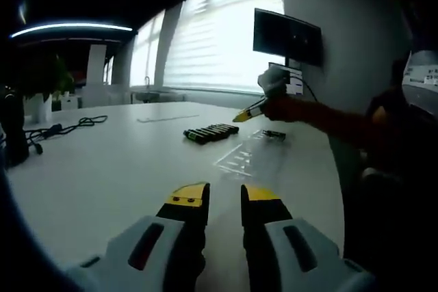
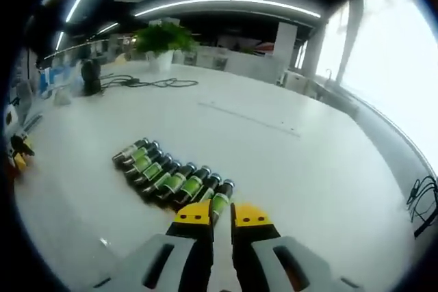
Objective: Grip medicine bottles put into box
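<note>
Several small dark medicine bottles with green labels (image 2: 164, 172) lie side by side in a row on the white table (image 2: 287, 162). My right gripper (image 2: 222, 214) is at the row's near end. Its jaws are drawn in close on the base of the end bottle (image 2: 222, 197), which still lies in line with the row. The row of medicine bottles (image 1: 211, 132) lies mid-table, with the right gripper (image 1: 241, 117) tipped down at its right end, held by a gloved hand (image 1: 274, 81). A clear plastic box (image 1: 250, 158) lies flat near the row. My left gripper (image 1: 224, 195) hovers open over bare table.
One more dark bottle (image 1: 274, 135) lies past the clear box. Black cables (image 1: 65, 128) and a dark object (image 1: 14, 135) sit at the far left. A potted plant (image 2: 162, 42) and cables (image 2: 147, 83) are at the table's far end. A monitor (image 1: 287, 35) hangs on the wall.
</note>
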Motion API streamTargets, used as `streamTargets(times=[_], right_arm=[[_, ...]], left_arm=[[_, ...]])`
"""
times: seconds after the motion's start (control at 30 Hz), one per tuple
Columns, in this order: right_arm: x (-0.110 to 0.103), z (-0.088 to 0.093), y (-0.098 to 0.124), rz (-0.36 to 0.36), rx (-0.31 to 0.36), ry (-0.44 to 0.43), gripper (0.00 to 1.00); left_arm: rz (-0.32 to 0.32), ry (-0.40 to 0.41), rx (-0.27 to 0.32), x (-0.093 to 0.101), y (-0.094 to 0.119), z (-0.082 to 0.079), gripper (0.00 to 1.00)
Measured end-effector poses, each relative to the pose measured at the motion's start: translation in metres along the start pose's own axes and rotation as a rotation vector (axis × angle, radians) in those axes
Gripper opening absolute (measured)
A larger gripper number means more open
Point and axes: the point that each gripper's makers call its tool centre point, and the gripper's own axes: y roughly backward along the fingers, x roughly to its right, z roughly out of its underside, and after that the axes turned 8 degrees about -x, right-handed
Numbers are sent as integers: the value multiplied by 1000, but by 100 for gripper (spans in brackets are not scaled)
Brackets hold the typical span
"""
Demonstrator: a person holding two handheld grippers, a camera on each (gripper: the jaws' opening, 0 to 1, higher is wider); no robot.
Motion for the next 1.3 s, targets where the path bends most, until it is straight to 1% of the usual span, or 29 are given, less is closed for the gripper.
streamTargets(times=[0.07,0.27,0.4,0.6,0.83,1.0,1.13,1.3], right_arm=[[1,1,-3,-1,-12,-4,6],[0,0,-9,-9,-15,-15,7],[-3,4,-15,-13,-37,-13,7],[-2,7,-19,-6,-54,-17,7],[4,5,-26,2,-69,-24,7],[6,5,-34,6,-102,-19,9],[9,7,-40,16,-132,-19,8],[10,7,-39,20,-129,-39,7]], left_arm=[[3,-2,3,1,0,0,12],[4,-5,0,1,0,0,12],[2,-5,-4,1,0,1,12],[-8,-11,-12,0,-1,2,12],[-7,-14,-16,0,-1,2,12],[-3,-17,-17,1,-2,2,12],[0,-19,-17,1,-2,2,12],[2,-19,-16,2,-2,2,12]])
